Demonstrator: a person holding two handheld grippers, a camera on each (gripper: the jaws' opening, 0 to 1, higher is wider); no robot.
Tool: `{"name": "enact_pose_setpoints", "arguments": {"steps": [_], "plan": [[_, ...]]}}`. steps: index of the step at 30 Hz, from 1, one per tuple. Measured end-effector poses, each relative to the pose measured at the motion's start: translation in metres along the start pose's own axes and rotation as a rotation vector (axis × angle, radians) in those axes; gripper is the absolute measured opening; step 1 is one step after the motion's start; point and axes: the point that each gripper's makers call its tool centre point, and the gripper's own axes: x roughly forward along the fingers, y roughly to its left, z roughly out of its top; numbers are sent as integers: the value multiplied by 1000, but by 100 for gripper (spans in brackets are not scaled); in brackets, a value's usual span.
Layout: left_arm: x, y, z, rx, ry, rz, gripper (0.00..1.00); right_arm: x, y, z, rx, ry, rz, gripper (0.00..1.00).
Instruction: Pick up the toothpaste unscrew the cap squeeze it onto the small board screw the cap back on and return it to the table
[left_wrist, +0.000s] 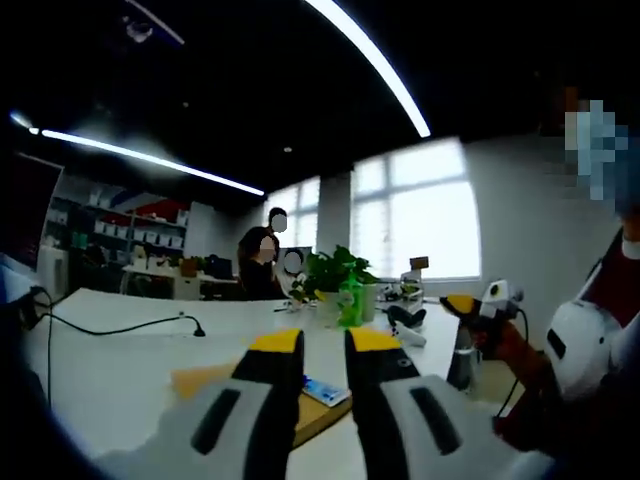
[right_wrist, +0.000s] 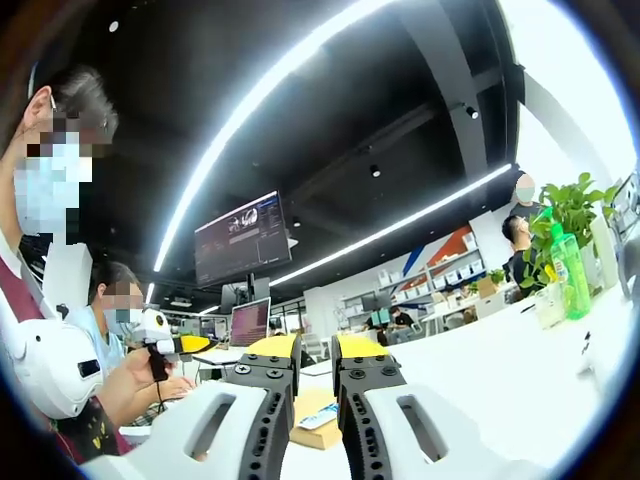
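Fingers: left gripper (left_wrist: 324, 342) narrowly parted, right gripper (right_wrist: 316, 350) likewise; both hold nothing.
Toothpaste: flat blue-white tube (left_wrist: 325, 390) lying on tan wooden small board (left_wrist: 205, 382) (between the jaws' line).
Risk: low flat tube, likely slipping on pinch.

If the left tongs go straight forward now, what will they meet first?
Probably the toothpaste lying on the board, which shows in the narrow gap just past the left tongs. How far off it lies is unclear.
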Motion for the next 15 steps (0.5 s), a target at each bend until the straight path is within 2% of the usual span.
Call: {"name": "enact_pose_setpoints", "arguments": {"steps": [8,15], "plan": [[0,0,-3,-4,-1,4,17,8,-2,7,-24,-10,9,12],[-1,5,-8,-32,-2,17,17,15,-7,7,-6,-17,19,12]]}}
